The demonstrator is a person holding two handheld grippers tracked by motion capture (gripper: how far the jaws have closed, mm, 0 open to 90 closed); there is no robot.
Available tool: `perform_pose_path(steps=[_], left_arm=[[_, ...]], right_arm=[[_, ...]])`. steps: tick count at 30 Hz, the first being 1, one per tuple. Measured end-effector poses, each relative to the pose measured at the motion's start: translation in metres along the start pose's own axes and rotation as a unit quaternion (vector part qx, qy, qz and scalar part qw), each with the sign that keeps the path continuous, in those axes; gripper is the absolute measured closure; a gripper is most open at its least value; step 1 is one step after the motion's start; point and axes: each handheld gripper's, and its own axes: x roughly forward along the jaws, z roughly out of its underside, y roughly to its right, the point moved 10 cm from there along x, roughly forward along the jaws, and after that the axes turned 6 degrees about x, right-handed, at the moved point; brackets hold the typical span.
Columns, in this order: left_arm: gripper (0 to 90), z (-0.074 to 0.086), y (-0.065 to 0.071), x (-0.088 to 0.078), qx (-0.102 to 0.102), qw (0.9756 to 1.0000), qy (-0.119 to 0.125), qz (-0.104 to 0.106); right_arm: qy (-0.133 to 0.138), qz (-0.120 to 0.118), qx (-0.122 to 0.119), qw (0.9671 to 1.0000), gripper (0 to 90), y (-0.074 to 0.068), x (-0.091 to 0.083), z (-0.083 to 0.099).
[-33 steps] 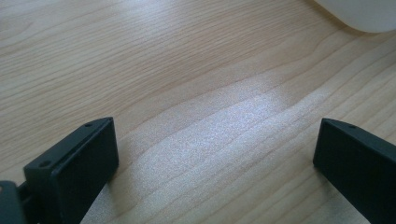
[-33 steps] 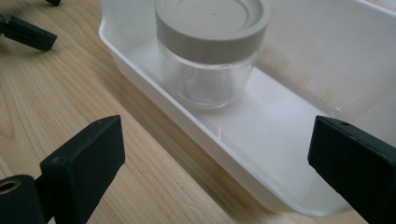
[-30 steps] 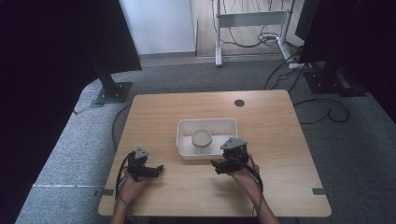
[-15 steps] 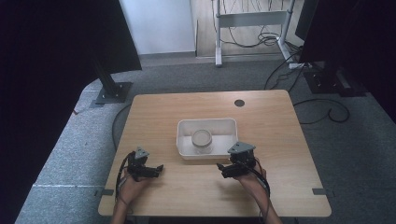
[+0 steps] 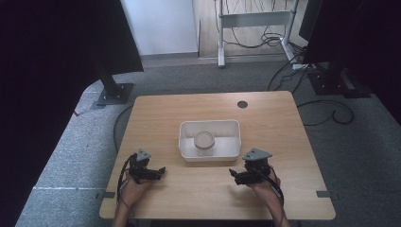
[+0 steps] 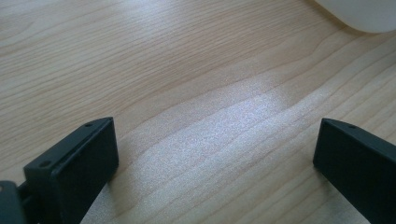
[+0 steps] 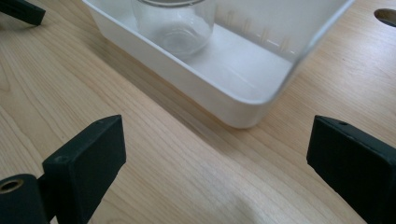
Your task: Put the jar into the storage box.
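Note:
A white tray sits in the middle of the wooden table with a clear glass jar upright inside it. My left gripper rests near the front left, open, with bare wood between its jaws; a tray corner shows at the upper right of its view. Front right of the tray, my right gripper is open and empty. It faces the tray's near wall, a short gap away, with the jar behind that wall.
A round cable hole lies at the table's back right. Dark stands and cables are on the grey carpet around the table. A jaw of the other gripper shows at the top left of the right gripper view.
My right gripper has drawn back from the tray toward the table's front right. The left gripper has stayed put.

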Motion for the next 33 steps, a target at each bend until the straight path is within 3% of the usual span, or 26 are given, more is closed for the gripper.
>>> perform_pose_path(steps=[17,33], left_arm=[[0.0,0.0,0.0,0.0,0.0,1.0,0.0,-0.001],[0.0,0.0,0.0,0.0,-0.001,1.0,0.0,-0.001]], right_arm=[[0.003,0.021,0.019,0.9996,4.1,0.023,-0.019,0.033],[-0.017,0.036,0.028,0.9988,3.9,0.032,-0.027,0.059]])
